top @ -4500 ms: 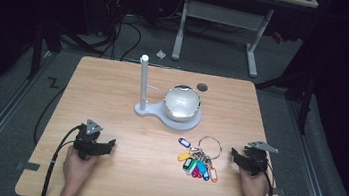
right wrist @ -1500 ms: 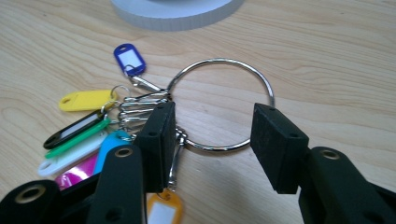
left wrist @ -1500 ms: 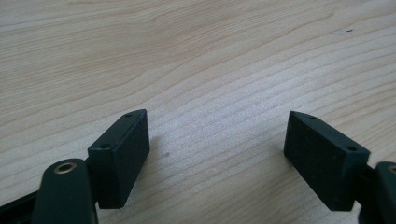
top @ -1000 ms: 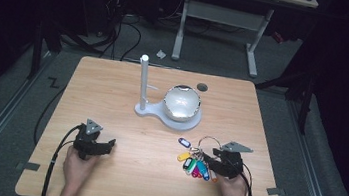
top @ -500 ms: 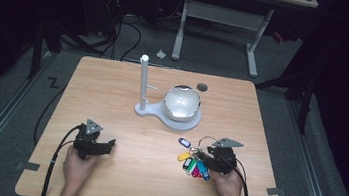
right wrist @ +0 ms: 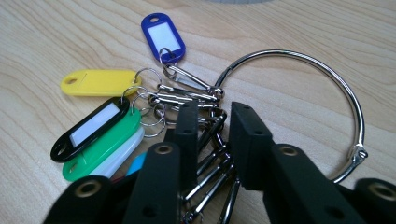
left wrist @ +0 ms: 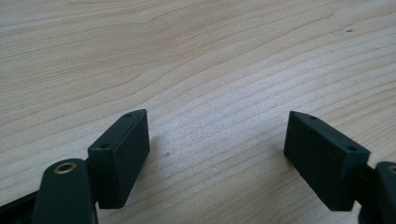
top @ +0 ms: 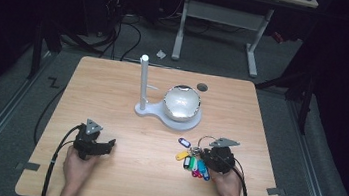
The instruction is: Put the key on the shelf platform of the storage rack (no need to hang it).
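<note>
pinching the key ring (right wrist: 299, 100) where its clips (right wrist: 205, 135) bunch, i had my right gripper (right wrist: 212, 116) nearly closed; left gripper (left wrist: 217, 140) rested wide open, empty

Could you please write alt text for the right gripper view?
The right gripper's black jaws close around metal clips on a large silver key ring, lying on a light wooden table. Blue, yellow, black and green plastic tags fan out left.

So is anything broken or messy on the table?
Nothing stands out. The key ring lies flat on the table with its coloured tags fanned out, and the right hand-held gripper is closing around its clips. The white stand is upright beside the shiny dome. No spills or damage visible.
</note>
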Available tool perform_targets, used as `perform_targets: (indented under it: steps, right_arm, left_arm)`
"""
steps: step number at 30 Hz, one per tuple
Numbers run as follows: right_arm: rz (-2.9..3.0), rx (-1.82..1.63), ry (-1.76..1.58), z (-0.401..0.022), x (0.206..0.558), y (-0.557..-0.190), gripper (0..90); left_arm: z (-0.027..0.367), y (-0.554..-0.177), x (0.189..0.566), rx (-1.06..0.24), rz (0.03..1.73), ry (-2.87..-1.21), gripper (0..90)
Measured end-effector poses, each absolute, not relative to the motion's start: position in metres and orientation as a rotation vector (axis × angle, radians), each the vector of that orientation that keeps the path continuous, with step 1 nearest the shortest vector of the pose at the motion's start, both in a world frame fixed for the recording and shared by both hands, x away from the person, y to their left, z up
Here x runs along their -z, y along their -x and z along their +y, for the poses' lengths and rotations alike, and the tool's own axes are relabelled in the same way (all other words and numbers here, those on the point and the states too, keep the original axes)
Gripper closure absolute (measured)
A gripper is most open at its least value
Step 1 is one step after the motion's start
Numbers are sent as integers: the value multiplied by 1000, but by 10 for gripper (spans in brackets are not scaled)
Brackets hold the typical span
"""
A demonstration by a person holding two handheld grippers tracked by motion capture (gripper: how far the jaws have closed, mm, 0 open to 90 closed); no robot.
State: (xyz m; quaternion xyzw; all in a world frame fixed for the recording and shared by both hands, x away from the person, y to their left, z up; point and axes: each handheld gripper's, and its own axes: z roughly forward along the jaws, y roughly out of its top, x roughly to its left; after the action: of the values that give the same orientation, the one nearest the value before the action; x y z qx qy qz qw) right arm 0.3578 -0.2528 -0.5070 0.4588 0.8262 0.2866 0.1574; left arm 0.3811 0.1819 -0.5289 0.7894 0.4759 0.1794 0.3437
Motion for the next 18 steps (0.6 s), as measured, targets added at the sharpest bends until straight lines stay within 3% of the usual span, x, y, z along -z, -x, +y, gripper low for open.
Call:
perform_targets:
  steps: [3,18]
  right_arm:
    - [2377,-808,-1289,-251,507,-358,829]
    - [2403,-836,-1244,-251,506,-358,841]
  left_arm:
    - [182,-381,529,-466,1237,-2051,228]
    - [182,-381,529,-466,1237,-2051,228]
